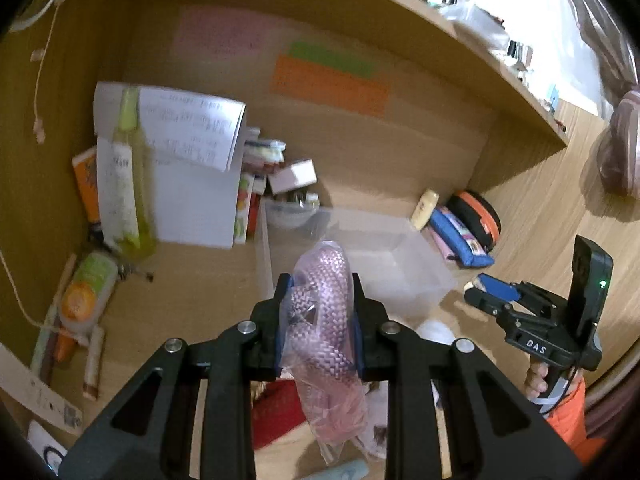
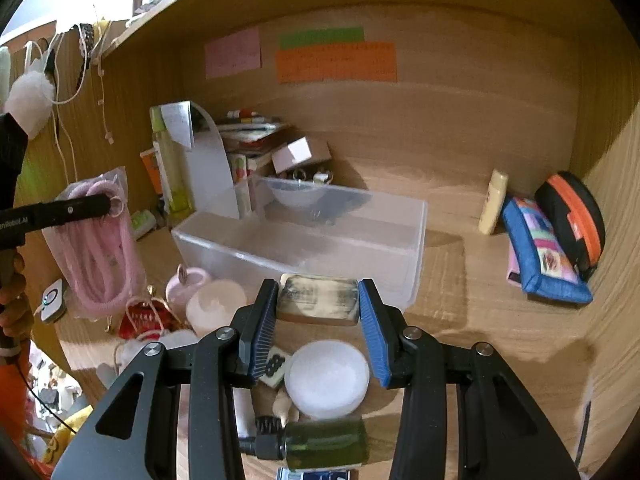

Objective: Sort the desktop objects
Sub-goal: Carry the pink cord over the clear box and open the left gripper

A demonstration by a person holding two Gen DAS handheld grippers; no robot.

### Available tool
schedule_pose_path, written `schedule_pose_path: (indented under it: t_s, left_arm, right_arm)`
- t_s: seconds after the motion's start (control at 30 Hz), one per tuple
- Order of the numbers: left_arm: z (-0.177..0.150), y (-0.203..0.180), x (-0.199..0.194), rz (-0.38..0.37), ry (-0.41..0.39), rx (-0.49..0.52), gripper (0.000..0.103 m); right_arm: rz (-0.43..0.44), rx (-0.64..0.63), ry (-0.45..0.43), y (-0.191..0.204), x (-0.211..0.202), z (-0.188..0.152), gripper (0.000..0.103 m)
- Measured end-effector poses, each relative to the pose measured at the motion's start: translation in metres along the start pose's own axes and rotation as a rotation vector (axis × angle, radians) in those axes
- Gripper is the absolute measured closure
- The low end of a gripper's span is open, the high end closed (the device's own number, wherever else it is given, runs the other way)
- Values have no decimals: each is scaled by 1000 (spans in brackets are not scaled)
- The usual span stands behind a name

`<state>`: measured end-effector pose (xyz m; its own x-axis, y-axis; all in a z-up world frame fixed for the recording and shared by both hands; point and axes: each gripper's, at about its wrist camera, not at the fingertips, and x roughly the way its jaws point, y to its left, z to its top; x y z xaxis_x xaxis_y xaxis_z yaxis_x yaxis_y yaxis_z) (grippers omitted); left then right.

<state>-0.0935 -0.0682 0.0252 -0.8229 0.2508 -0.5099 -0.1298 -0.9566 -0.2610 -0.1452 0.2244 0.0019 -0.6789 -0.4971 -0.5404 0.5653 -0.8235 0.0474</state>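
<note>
In the desk alcove, above the wooden desktop (image 2: 460, 280):
Left gripper (image 1: 320, 320): pressed together on a clear plastic bag of coiled pink braided cord (image 1: 320, 312); blue pads bear on both sides of the bag, which hangs below the jaws clear of the desk.
Left gripper, seen from the right wrist camera (image 2: 102, 202): black finger level, the bag of cord (image 2: 96, 248) dangling from it at the left edge; the person's hand (image 2: 14, 300) grips the handle below, orange sleeve beneath.
Right gripper (image 2: 318, 300): pinching a rectangular block, pale with dark smudged faces and rounded corners (image 2: 318, 300), between ribbed blue pads; tilted downward, the block held off the desk.
Right gripper, seen from the left wrist camera (image 1: 486, 286): to the right of the bin, the person's hand (image 1: 538, 378) on its grip.
Bin: translucent rectangular plastic bin (image 2: 416, 236) just ahead of both grippers, open at the top.
Open room: bare wood to the right of the bin, up to a cream bottle (image 2: 493, 202), a blue patterned pouch (image 2: 540, 256) and a black-and-orange zip case (image 2: 572, 216) against the right wall.
Left side: crowded; tall yellow-green bottle (image 1: 128, 176) and white paper sheets (image 1: 192, 160) leaning on the back corner.
Under the right gripper: white round disc (image 2: 328, 378), dark green bottle (image 2: 324, 444), pink round jar (image 2: 184, 286).
Back wall: pink (image 2: 233, 53), green (image 2: 322, 36) and orange (image 2: 336, 62) paper notes.
</note>
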Motion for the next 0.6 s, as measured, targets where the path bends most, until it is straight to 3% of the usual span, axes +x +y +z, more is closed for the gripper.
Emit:
schedule_pose_path:
  t_s: [0.27,0.6]
  left_arm:
    - [33,-8,7,-5,-61,19,78]
    - [63,-19,38,-7,-98,17,78]
  right_arm:
    - [-2,0,-30,-6,3,22,66]
    - [-7,-7,2,-17,27,41,66]
